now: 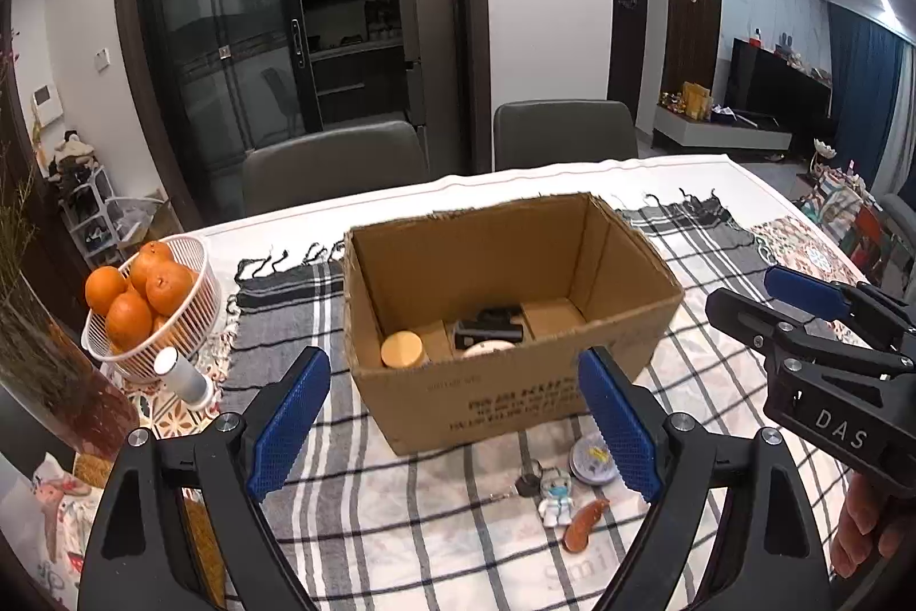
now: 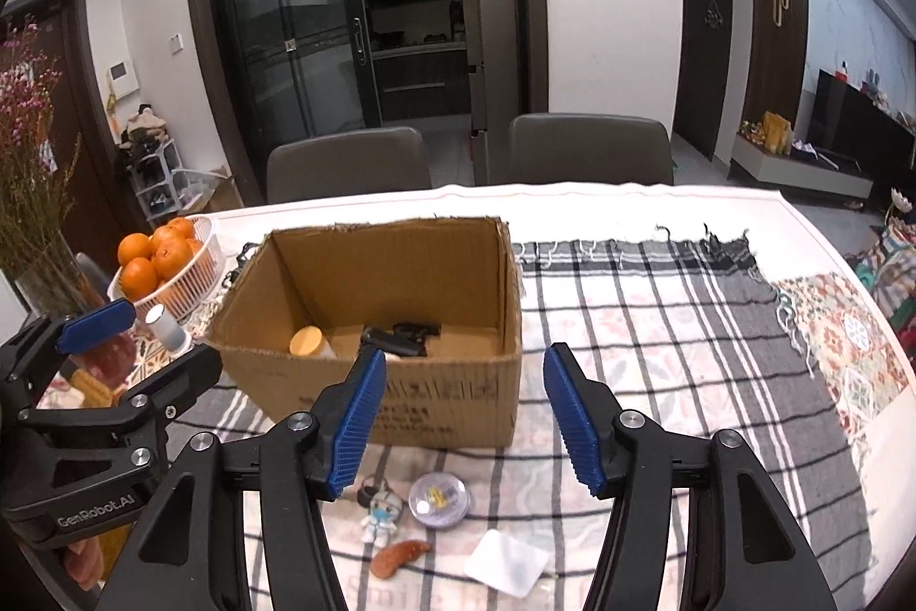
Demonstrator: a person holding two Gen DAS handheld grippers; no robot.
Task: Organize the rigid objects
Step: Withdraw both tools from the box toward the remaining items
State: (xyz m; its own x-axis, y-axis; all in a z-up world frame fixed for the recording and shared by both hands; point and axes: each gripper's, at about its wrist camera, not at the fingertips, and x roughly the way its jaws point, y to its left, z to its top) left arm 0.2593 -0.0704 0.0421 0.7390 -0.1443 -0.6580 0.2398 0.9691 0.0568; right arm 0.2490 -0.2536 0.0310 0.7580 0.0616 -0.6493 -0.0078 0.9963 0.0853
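Observation:
An open cardboard box stands on the checked cloth. Inside lie a jar with a wooden lid and a black object. In front of the box lie a small white figurine keychain, a round tin, a reddish-brown piece and a white square piece. My left gripper is open and empty before the box. My right gripper is open and empty above the small items; it also shows in the left wrist view.
A white basket of oranges and a small white cylinder stand left of the box. A vase with dried flowers is at the far left. Two grey chairs stand behind the table.

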